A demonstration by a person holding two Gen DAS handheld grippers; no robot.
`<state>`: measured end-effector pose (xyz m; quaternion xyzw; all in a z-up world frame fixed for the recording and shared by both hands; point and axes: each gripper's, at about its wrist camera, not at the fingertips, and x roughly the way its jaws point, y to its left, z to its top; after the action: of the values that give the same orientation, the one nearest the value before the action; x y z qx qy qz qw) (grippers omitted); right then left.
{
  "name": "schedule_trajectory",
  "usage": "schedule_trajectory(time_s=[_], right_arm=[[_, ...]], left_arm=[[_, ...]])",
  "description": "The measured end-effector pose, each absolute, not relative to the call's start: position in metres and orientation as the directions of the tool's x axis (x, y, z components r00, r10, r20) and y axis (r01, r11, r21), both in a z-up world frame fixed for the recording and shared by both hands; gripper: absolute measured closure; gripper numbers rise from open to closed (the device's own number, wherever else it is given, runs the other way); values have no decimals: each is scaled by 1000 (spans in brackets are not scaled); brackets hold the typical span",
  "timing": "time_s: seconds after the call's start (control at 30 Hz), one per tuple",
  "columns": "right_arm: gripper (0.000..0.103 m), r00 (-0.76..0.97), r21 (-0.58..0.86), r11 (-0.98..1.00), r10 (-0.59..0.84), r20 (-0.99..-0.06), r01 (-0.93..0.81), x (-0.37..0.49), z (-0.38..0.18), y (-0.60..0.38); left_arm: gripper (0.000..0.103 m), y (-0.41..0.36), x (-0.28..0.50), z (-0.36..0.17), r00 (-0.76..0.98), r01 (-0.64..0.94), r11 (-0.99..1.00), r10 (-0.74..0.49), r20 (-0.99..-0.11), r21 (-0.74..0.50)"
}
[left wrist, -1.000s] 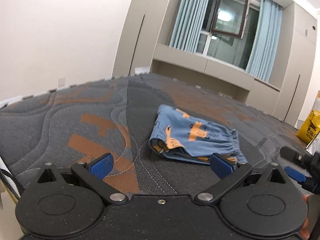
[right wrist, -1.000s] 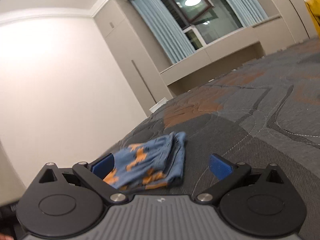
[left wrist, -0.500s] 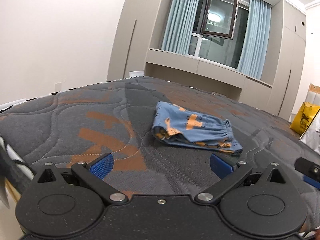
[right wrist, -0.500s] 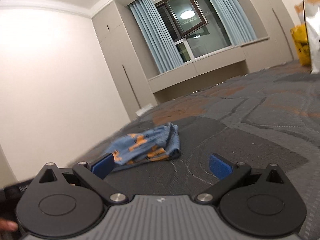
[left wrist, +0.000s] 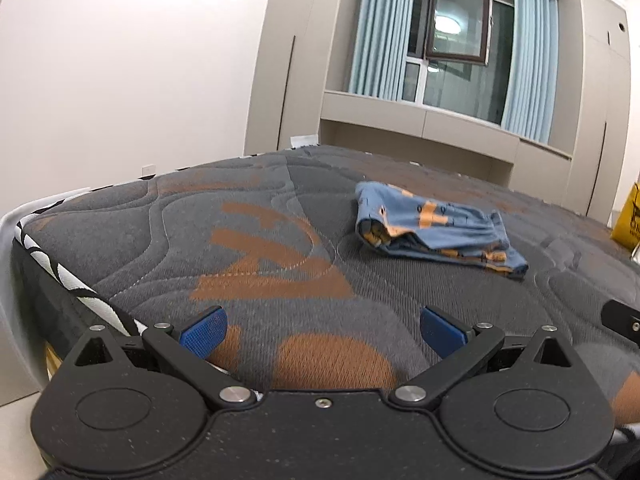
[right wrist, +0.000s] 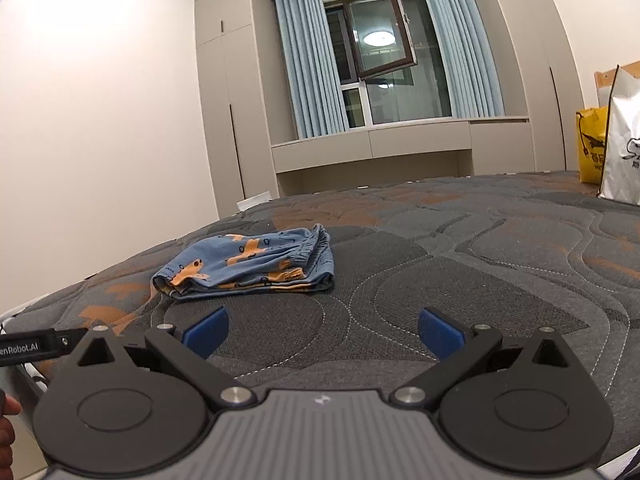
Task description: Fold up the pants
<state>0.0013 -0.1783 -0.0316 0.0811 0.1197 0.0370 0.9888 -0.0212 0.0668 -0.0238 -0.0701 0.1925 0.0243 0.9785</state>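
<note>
A: Where are the pants (left wrist: 436,229) found?

B: They are seen folded into a compact bundle on the grey and orange quilted mattress (left wrist: 256,248). From the left wrist view they lie ahead of the left gripper (left wrist: 322,330) and off to its right, well apart from the blue pads (left wrist: 204,330). From the right wrist view the pants (right wrist: 248,266) lie ahead and to the left of the right gripper (right wrist: 322,330), nearer its left pad than its right, yet not touched by either.

A: How are the grippers held?

B: Both are held with jaws spread wide; nothing is clamped between them. Only mattress is seen in each gap.

A: And the surroundings?

B: A window (right wrist: 380,48) with pale blue curtains (right wrist: 308,64) is seen beyond the bed. A yellow bag (right wrist: 592,148) and a white bag (right wrist: 624,148) are seen at the far right of the right wrist view. The other gripper's black edge (right wrist: 28,346) shows at its left border.
</note>
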Motion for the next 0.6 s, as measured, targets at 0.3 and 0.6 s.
schedule_trajectory(time_s=[0.3,0.6], right_arm=[[0,965,65,991,126,-232,-113,-4,-41,-162],[0,965,60,991,133,-228,-122,-5,-40,-163]], left_arm=[[1,62,-23,-29,921,-67,995,32,-387,-77],[1,65,-25,-31,919,-81,995,54,-391,-52]])
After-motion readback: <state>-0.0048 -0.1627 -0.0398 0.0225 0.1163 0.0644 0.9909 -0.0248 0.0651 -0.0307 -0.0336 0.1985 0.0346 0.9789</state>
